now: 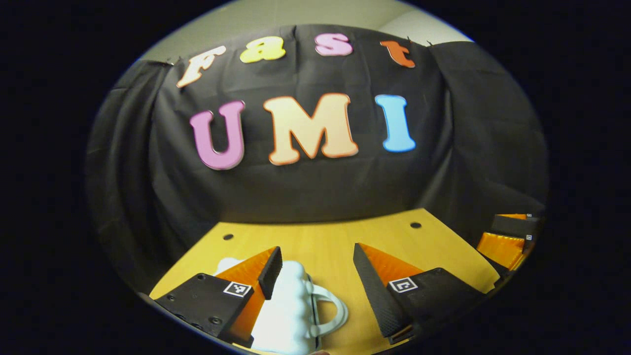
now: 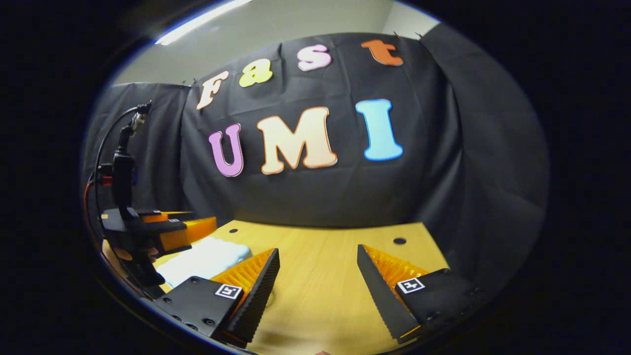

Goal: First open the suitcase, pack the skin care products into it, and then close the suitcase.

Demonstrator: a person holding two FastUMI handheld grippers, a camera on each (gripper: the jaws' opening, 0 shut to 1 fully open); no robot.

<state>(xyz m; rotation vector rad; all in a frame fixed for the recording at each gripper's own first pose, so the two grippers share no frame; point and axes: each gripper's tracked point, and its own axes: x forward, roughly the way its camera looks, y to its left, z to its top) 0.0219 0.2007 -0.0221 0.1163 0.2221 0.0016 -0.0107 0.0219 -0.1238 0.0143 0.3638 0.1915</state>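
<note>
In the left gripper view, the left gripper (image 1: 318, 268) hangs above a wooden table (image 1: 325, 241) with its 2 fingers spread wide and pinching nothing. The white ribbed suitcase (image 1: 288, 308) lies shut on the table at about 7 o'clock, its top edge just under the left finger and its white handle (image 1: 331, 308) reaching into the gap between the fingers. The right gripper (image 1: 510, 236) shows at 4 o'clock. In the right gripper view, the right gripper (image 2: 318, 271) is likewise spread apart, holding nothing, over bare wood; the suitcase (image 2: 204, 259) lies at 8 o'clock beneath the left gripper (image 2: 190, 224).
</note>
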